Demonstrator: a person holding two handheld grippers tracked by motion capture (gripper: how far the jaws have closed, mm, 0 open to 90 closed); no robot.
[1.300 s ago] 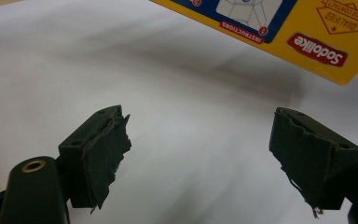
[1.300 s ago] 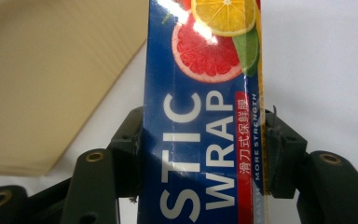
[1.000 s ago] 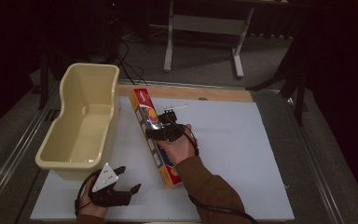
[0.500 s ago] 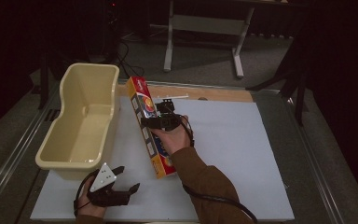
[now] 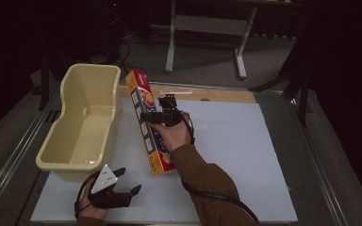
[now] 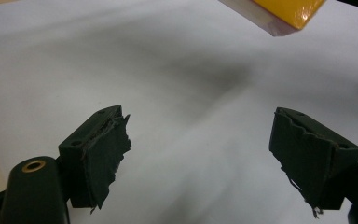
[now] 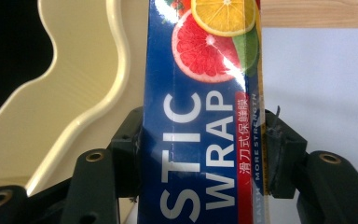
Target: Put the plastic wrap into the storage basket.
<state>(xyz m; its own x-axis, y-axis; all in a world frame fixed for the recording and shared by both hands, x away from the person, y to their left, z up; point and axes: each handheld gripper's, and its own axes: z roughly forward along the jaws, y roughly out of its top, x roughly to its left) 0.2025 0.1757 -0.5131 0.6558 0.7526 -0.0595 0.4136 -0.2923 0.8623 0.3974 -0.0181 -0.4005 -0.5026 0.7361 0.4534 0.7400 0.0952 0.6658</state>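
Dim room: grey floor (image 5: 207, 52), metal-legged bench (image 5: 207, 23) beyond the white table (image 5: 245, 141).

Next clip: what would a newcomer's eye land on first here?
First, the long plastic wrap box, orange-edged with citrus fruit printed on blue, clamped across its width by the right gripper and held tilted above the white mat mid-table. Just left of it stands the cream plastic tub, with nothing visible inside. At the near left edge, the left gripper rests low on the mat with its jaws apart.
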